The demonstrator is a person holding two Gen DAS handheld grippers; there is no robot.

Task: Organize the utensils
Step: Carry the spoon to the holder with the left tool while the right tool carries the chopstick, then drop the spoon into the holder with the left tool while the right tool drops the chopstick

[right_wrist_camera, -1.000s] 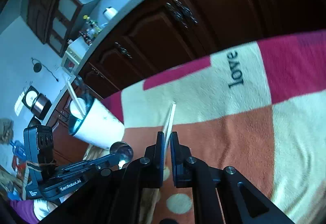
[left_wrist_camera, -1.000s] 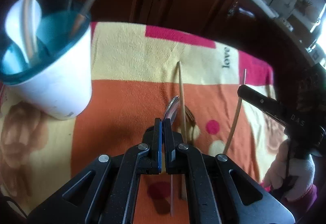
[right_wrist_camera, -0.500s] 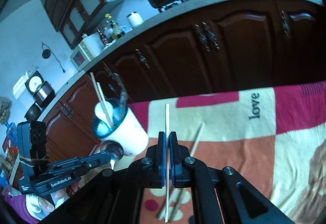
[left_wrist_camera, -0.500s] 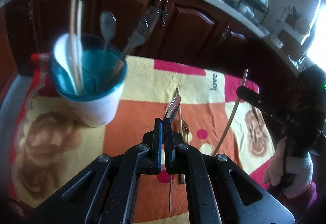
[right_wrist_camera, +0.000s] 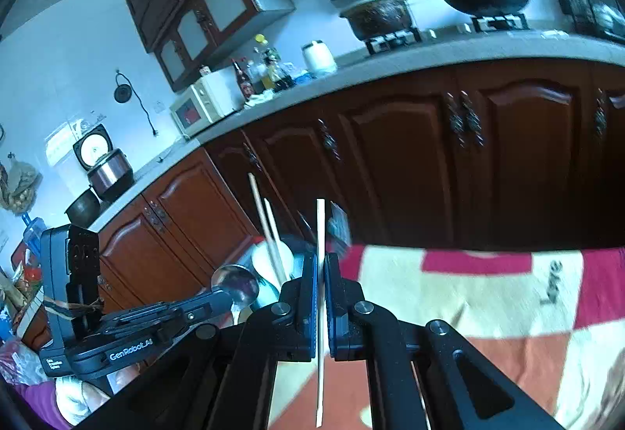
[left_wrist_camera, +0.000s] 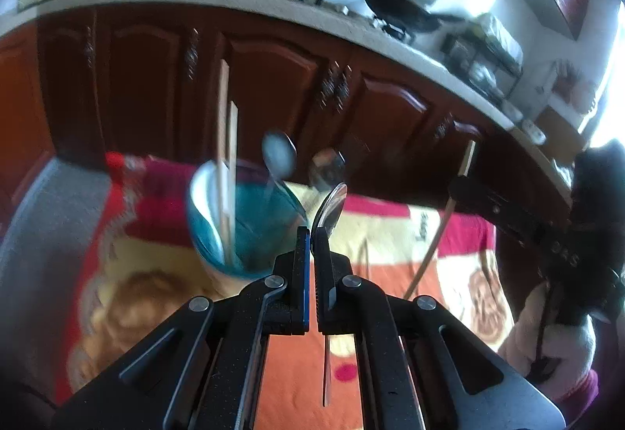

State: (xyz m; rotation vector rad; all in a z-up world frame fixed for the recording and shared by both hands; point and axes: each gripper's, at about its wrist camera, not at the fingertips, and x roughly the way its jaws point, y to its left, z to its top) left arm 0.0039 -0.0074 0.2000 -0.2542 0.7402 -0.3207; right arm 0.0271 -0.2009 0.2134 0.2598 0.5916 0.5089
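**Two grippers, each clamped on one utensil**

Left gripper: fingers pressed together on a metal spoon. The spoon bowl stands above the fingertips; its handle hangs down below them. In the left wrist view the bowl sits just beside the rim of the cup.

Right gripper: fingers closed on a single chopstick, held upright, with one end above the fingertips and the other below.

Cup: white outside, teal inside, standing on a blanket patterned in cream, pink and orange and bearing the word "love". It holds two chopsticks, a white spoon and two further utensils whose heads are blurred.

One more chopstick lies on the blanket to the right of the cup.

Dark wooden cabinets stand behind the blanket, under a countertop.
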